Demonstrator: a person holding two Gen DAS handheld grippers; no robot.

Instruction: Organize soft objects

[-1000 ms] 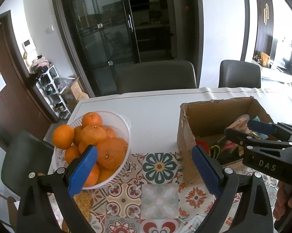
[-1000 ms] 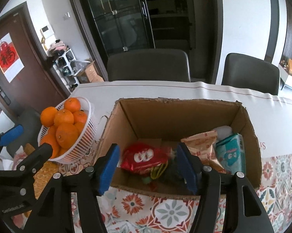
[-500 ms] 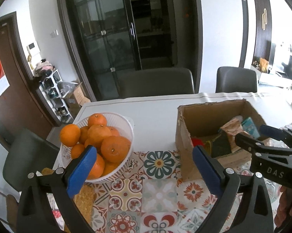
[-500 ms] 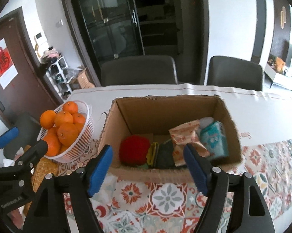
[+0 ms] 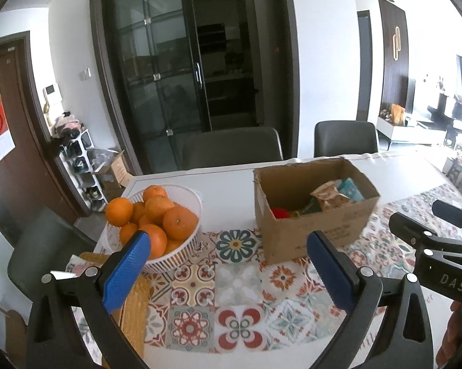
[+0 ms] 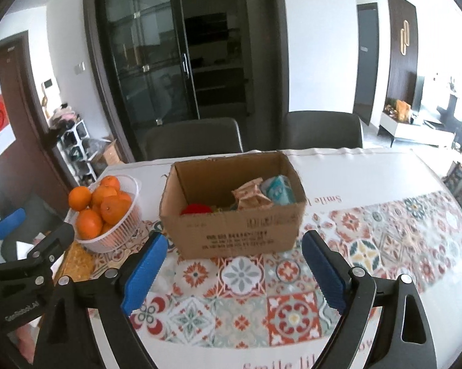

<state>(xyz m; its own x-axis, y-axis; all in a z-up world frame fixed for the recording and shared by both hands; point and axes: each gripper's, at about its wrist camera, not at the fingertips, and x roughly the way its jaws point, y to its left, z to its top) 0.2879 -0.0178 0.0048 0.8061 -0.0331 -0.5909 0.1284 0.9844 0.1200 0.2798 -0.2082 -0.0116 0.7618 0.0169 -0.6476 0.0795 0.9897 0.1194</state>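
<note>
Cardboard forms the open box (image 6: 234,218) at the centre of the right wrist view; in the left wrist view the same box (image 5: 313,215) sits right of centre. Inside it lie the soft things: a red round item (image 6: 196,208) at the lower left of the opening, a crinkled tan snack packet (image 6: 251,196) in the middle, and a light blue tissue pack (image 6: 278,189) against the right wall. Something dark and yellow lies between the red item and the packet, too hidden to name.

The box stands on a tablecloth (image 6: 369,240) printed with red, teal and orange tile patterns, which covers the near part of a white table (image 5: 227,187).

The right gripper (image 6: 234,273) hangs at the bottom of its view, blue pads (image 6: 144,273) spread wide apart and holding nothing, short of the box's front wall. The left gripper (image 5: 227,273) is likewise wide open and empty, low in its view over the cloth; the box is at its upper right.

A white slotted basket (image 6: 120,230) heaped with oranges (image 6: 111,209) stands just beside the box at the left of frame. A yellow woven mat (image 5: 135,301) lies at the lower left, under the basket's near edge. 2 dark chairs (image 6: 194,138) stand behind the table, before dark glass doors (image 6: 169,61).
</note>
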